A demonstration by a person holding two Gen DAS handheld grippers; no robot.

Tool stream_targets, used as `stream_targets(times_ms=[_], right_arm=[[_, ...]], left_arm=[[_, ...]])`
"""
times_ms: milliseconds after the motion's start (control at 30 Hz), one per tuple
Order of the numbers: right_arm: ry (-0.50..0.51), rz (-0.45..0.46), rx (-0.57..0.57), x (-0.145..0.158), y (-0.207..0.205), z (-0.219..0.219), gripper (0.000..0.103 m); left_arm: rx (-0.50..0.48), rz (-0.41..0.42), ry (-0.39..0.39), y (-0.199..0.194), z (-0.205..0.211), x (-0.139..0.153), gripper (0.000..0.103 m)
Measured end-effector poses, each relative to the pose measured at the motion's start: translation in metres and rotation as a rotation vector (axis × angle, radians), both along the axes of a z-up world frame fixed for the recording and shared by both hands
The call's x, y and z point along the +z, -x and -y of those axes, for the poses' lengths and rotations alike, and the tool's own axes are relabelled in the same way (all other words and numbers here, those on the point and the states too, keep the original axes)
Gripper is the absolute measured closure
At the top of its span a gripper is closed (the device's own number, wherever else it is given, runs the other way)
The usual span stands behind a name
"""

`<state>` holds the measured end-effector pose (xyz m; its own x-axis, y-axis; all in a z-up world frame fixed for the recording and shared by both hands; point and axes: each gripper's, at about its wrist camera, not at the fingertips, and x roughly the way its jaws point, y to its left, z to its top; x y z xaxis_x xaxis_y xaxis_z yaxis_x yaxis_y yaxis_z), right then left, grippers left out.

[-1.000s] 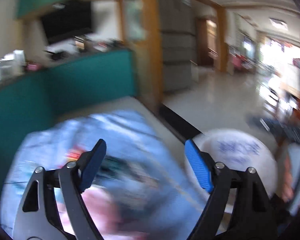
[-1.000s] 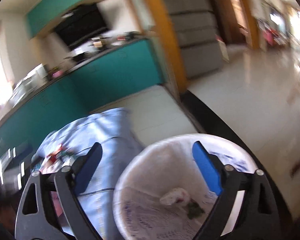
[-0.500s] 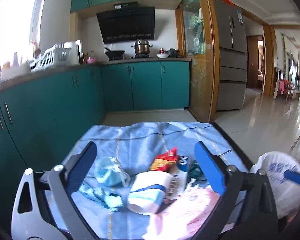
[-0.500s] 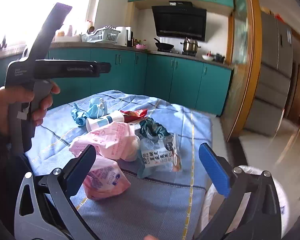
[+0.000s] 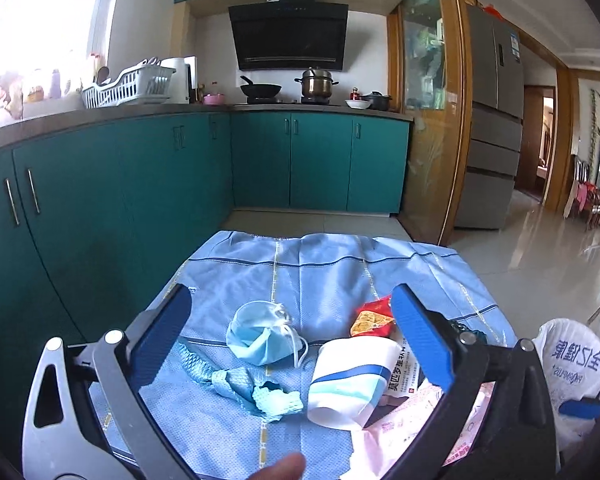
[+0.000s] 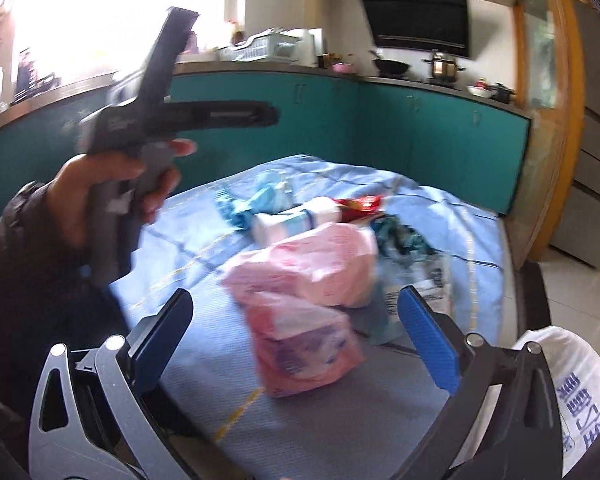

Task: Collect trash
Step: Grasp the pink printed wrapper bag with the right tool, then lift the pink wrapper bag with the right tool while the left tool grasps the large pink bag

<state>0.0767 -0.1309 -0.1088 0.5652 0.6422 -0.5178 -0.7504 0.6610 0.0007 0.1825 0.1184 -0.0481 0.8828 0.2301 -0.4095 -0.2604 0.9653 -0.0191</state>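
Trash lies on a blue cloth [image 5: 324, 276] over a table: a blue face mask [image 5: 258, 338], a torn blue wrapper [image 5: 256, 390], a white paper cup with blue bands [image 5: 348, 380], a red snack packet [image 5: 374, 318] and pink plastic bags [image 6: 304, 280]. My left gripper [image 5: 290, 338] is open and empty, hovering above the mask and cup. My right gripper [image 6: 296, 340] is open and empty above the nearer pink bag [image 6: 304, 354]. A white-lined trash bin [image 6: 580, 392] stands at the table's right; it also shows in the left wrist view [image 5: 572, 364].
Teal kitchen cabinets [image 5: 140, 184] run along the left and back, close to the table. A grey fridge [image 5: 492, 136] and a wooden door frame [image 5: 456, 120] stand at the right. Tiled floor [image 5: 548, 264] opens to the right.
Both grippers swung from the bin back over the table, then eased nearer the trash. The right gripper has moved closer to the pink bags. Both stay open.
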Motion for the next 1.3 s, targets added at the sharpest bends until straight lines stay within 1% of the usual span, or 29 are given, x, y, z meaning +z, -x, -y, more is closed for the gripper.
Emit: stream_targets(times_ms=[67, 100, 167, 233, 267, 333, 367, 400, 467, 567, 667, 767, 867, 967, 1067, 1167, 1300], right_arm=[[0.022, -0.005, 0.012, -0.003, 0.004, -0.005, 0.003], [0.043, -0.014, 0.011, -0.007, 0.004, -0.01, 0.003], [0.088, -0.028, -0.007, -0.017, 0.002, -0.018, 0.004], [0.106, -0.056, -0.022, -0.024, -0.004, -0.021, 0.013], [0.111, -0.075, -0.031, -0.027, -0.008, -0.022, 0.015], [0.123, -0.106, -0.062, -0.035, -0.016, -0.023, 0.03], [0.125, -0.11, -0.071, -0.037, -0.019, -0.023, 0.031], [0.111, -0.119, -0.07, -0.037, -0.021, -0.022, 0.036], [0.094, -0.133, -0.065, -0.036, -0.023, -0.021, 0.04], [0.086, -0.142, -0.053, -0.035, -0.024, -0.019, 0.044], [0.072, -0.151, -0.052, -0.033, -0.025, -0.012, 0.045], [0.052, -0.163, -0.05, -0.03, -0.026, -0.006, 0.045], [0.05, -0.155, -0.059, -0.025, -0.027, 0.001, 0.045], [0.028, -0.141, -0.083, -0.017, -0.029, 0.014, 0.045], [-0.001, -0.134, -0.136, -0.011, -0.032, 0.033, 0.045], [-0.02, -0.14, -0.183, -0.01, -0.037, 0.048, 0.045], [-0.022, -0.146, -0.227, -0.01, -0.042, 0.055, 0.045]], left_arm=[[-0.006, -0.012, 0.023, 0.0, -0.004, -0.002, 0.004], [-0.022, -0.023, 0.046, 0.0, -0.008, -0.002, 0.004], [-0.038, -0.038, 0.072, -0.001, -0.01, -0.004, 0.004], [-0.06, -0.051, 0.104, -0.002, -0.013, -0.006, 0.004], [-0.077, -0.058, 0.122, -0.002, -0.014, -0.007, 0.004], [-0.103, -0.063, 0.15, -0.002, -0.014, -0.01, 0.004], [-0.12, -0.064, 0.158, -0.003, -0.012, -0.01, 0.004], [-0.132, -0.065, 0.158, -0.003, -0.01, -0.01, 0.004], [-0.151, -0.07, 0.136, -0.003, -0.002, -0.01, 0.004], [-0.188, -0.078, 0.085, -0.004, 0.012, -0.012, 0.004], [-0.244, -0.098, 0.056, -0.006, 0.025, -0.016, 0.003], [-0.259, -0.117, 0.031, -0.009, 0.032, -0.018, 0.003], [-0.276, -0.129, 0.018, -0.008, 0.035, -0.021, 0.003], [-0.285, -0.138, 0.002, -0.007, 0.036, -0.023, 0.004], [-0.275, -0.146, -0.011, -0.005, 0.037, -0.025, 0.003], [-0.27, -0.153, -0.029, 0.0, 0.04, -0.029, 0.004], [-0.275, -0.158, -0.074, 0.009, 0.051, -0.036, 0.003]])
